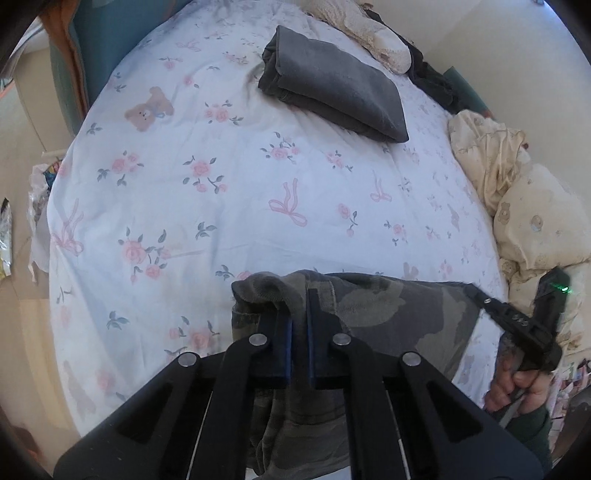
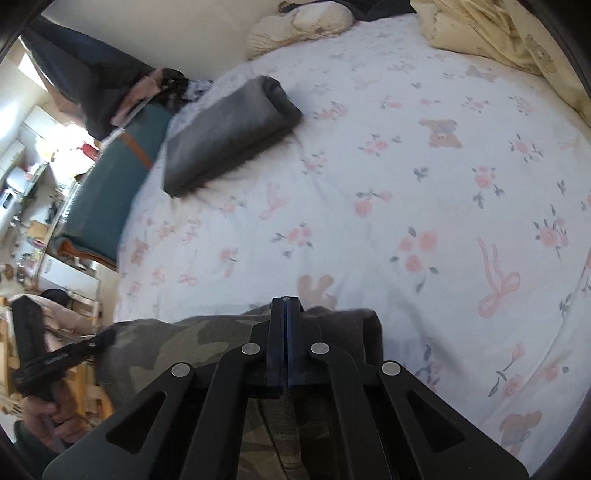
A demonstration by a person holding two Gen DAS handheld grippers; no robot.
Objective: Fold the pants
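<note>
The camouflage pants (image 1: 388, 317) hang stretched between both grippers over the near edge of the bed. My left gripper (image 1: 300, 295) is shut on one end of their upper edge, and cloth bunches over its left finger. My right gripper (image 2: 286, 301) is shut on the other end of the camouflage pants (image 2: 177, 343), its fingertips poking just above the cloth. Each view catches the other tool from the side: the right gripper (image 1: 471, 290) with a hand (image 1: 517, 387) on its handle, and the left gripper (image 2: 110, 334). The rest of the pants hangs below, hidden by the gripper bodies.
A folded dark grey garment (image 1: 332, 85) (image 2: 229, 136) lies at the far side of the flowered bed sheet (image 1: 221, 206) (image 2: 406, 203). A cream duvet (image 1: 528, 221) (image 2: 498, 33) is bunched at one side. A cream plush cushion (image 1: 369, 33) and dark clothes (image 1: 432, 81) sit by the wall.
</note>
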